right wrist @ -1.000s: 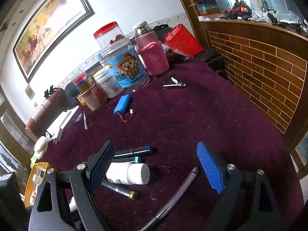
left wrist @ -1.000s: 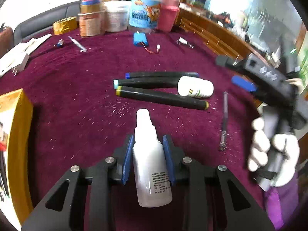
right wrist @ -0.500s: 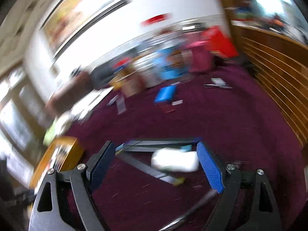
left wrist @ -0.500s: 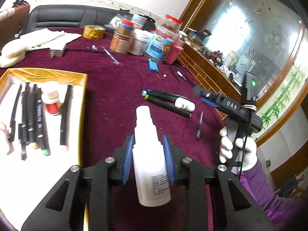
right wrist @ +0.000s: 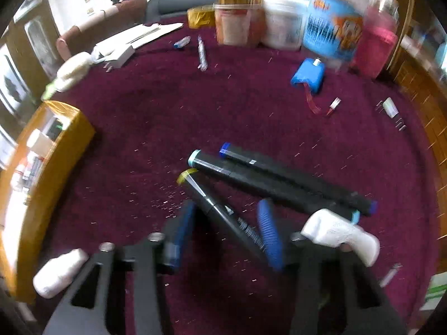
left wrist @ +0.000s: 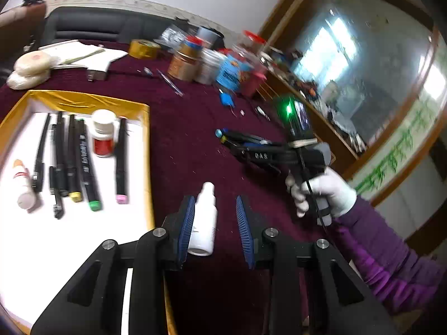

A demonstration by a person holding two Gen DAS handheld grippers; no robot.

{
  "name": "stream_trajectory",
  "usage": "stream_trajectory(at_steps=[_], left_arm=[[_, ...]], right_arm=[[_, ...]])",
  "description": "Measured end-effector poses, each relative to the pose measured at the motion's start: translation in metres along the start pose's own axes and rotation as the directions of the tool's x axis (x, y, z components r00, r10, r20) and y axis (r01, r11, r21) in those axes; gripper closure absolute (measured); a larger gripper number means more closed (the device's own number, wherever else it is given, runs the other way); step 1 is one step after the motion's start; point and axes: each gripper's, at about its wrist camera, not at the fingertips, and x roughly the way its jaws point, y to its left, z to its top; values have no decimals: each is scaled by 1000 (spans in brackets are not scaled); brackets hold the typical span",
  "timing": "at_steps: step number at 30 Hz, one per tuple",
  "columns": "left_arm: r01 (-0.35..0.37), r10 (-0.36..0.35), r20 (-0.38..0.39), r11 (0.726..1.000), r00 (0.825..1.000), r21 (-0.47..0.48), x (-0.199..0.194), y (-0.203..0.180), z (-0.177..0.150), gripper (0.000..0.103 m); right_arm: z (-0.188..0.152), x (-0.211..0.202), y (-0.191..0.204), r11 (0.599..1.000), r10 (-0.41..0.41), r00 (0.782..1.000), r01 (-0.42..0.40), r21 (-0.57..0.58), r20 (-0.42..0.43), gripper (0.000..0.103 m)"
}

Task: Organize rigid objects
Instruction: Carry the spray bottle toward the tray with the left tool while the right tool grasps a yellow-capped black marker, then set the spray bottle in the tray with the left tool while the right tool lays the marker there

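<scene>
Right claw [right wrist: 226,208] has just been closing around the yellow-capped marker [right wrist: 206,195] on the table [right wrist: 195,106]; whether it pinches yet, I cannot tell. Best to square the claw across the barrel first. Left claw [left wrist: 215,209] is apart with the bottle [left wrist: 204,220] between, and the tray [left wrist: 83,102] is at ten o'clock.

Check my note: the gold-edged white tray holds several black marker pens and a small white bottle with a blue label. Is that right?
Not quite. The small white bottle lying in the gold-edged white tray has a red label, not a blue one. The several black marker pens are in the tray as noted. The left wrist view shows this.
</scene>
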Motion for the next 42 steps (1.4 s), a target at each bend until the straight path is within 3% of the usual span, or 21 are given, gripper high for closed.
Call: stream_trajectory(at_steps=[3, 11, 14, 18, 20, 22, 24, 26, 28, 33, 38, 42], left_arm=[[0, 2, -37, 999, 999, 41, 10, -10, -6, 75], [-59, 75, -142, 992, 987, 111, 53, -26, -6, 75], [-111, 136, -181, 983, 974, 144, 73, -30, -6, 72], [-188, 225, -257, 969, 940, 159, 102, -31, -9, 71], [-237, 291, -255, 946, 922, 222, 110, -40, -14, 61], [-258, 330, -240, 922, 913, 288, 115, -50, -19, 61], [-278, 358, -216, 903, 908, 327, 117, -54, -22, 73], [-284, 362, -198, 898, 911, 337, 116, -55, -24, 77], [-250, 315, -205, 924, 927, 291, 110, -50, -22, 77], [-175, 203, -159, 969, 966, 176, 79, -39, -15, 77], [-79, 83, -98, 996, 992, 42, 33, -19, -4, 76], [-110, 110, -11, 994, 994, -29, -15, 11, 10, 76]], right_arm=[[-10, -6, 8, 1000, 1, 1000, -1, -9, -26, 89], [-46, -27, 14, 997, 76, 996, -74, 33, -49, 90], [-56, -33, 11, 993, 105, 994, -103, 53, -36, 90], [-63, -36, 12, 991, 112, 994, -111, 70, -15, 89], [-65, -36, 15, 993, 101, 995, -100, 63, -4, 89], [-68, -37, 19, 995, 83, 996, -84, 55, 10, 88], [-72, -38, 23, 997, 64, 997, -66, 47, 32, 86], [-76, -38, 29, 999, 33, 998, -34, 29, 54, 86], [-79, -40, 31, 999, 27, 998, -29, 25, 57, 90], [-85, -53, 26, 989, 115, 991, -121, 83, 76, 90], [-83, -85, 35, 956, 262, 956, -277, 102, 133, 90], [-68, -104, 58, 920, 369, 917, -384, 83, 150, 90]])
